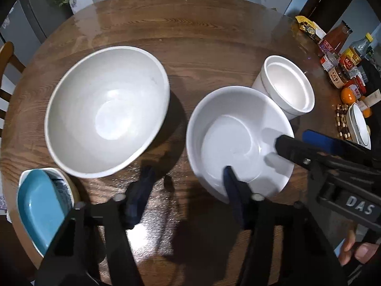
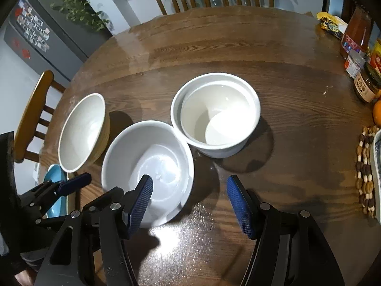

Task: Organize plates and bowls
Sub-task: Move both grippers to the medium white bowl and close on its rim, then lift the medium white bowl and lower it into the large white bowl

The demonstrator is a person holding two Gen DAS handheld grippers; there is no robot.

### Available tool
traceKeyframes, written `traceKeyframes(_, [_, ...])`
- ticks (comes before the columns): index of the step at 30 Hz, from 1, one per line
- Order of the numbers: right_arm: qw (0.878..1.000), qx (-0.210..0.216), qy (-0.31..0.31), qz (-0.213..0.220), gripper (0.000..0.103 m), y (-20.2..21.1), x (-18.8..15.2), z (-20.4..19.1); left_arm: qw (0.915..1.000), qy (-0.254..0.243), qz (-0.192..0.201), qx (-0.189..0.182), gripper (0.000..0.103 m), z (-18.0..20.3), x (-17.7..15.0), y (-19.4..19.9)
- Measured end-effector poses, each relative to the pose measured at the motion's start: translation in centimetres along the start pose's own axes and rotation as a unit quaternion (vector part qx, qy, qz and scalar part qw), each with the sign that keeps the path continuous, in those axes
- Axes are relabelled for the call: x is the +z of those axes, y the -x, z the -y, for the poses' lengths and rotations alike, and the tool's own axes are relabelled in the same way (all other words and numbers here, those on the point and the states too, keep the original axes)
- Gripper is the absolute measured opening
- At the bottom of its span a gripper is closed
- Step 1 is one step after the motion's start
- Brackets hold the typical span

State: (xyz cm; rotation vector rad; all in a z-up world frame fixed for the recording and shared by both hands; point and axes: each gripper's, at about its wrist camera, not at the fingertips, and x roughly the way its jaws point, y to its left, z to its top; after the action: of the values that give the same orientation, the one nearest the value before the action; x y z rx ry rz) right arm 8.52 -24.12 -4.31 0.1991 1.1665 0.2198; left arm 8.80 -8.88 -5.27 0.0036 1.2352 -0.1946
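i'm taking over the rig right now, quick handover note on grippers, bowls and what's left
Left gripper: open, empty, one finger over the near rim of the shallow white bowl.
Right gripper: open, empty, straddling that bowl's right rim.
Large cream bowl sits left, two nested white cups behind, blue dish at the near-left edge.
Done: only the cups are nested.
Left: stack the bowls.

The left claw (image 1: 185,186), black-framed with dark blue ribbed pads, hangs with its fingers spread wide apart, gripping nothing. The right claw (image 2: 190,202), of the same black frame and blue pads, is likewise spread wide with nothing between its fingers. In the left wrist view the right claw reaches in from the right, and bare fingers (image 1: 352,250) of the person's hand grip its handle.
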Motion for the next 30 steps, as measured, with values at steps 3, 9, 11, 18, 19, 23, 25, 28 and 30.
traceKeyframes(3, [1.0,0.011,-0.007,-0.013,0.04,-1.0,0.2,0.2,0.9999,-0.002,-0.008,-0.01,0.023,0.0,0.2,-0.8])
traceKeyframes(9, [0.999,0.018,0.001,-0.03,0.016,-1.9,-0.2,-0.1,0.9997,-0.012,-0.002,-0.022,0.01,0.2,0.2,-0.9])
traceKeyframes(11, [0.999,0.011,0.008,-0.029,0.016,-1.8,-0.4,-0.4,0.9996,-0.017,0.0,-0.021,0.009,0.1,0.1,-0.7])
traceKeyframes(18, [0.999,0.015,0.021,-0.02,0.016,0.3,-1.1,-1.6,0.9985,-0.033,0.031,-0.03,0.009,-0.5,-0.6,2.4])
traceKeyframes(19, [0.999,0.014,0.028,-0.015,0.016,1.0,-1.1,-2.1,0.9982,-0.033,0.038,-0.033,0.009,-0.8,-0.7,3.4])
traceKeyframes(23, [0.999,0.021,0.048,0.004,0.016,2.9,-0.3,-3.9,0.9969,-0.029,0.065,-0.032,0.009,-2.1,-0.4,5.8])
traceKeyframes(25, [0.998,0.026,0.059,0.013,0.016,3.5,0.5,-5.0,0.9962,-0.022,0.08,-0.028,0.01,-3.3,-0.3,7.2])
traceKeyframes(28, [0.996,0.034,0.077,0.018,0.016,3.5,1.7,-7.0,0.9955,-0.005,0.093,-0.016,0.009,-5.4,0.1,8.4])
traceKeyframes(30, [0.995,0.042,0.088,0.019,0.016,3.0,2.6,-8.4,0.9951,0.009,0.098,-0.005,0.009,-6.8,0.5,8.8])
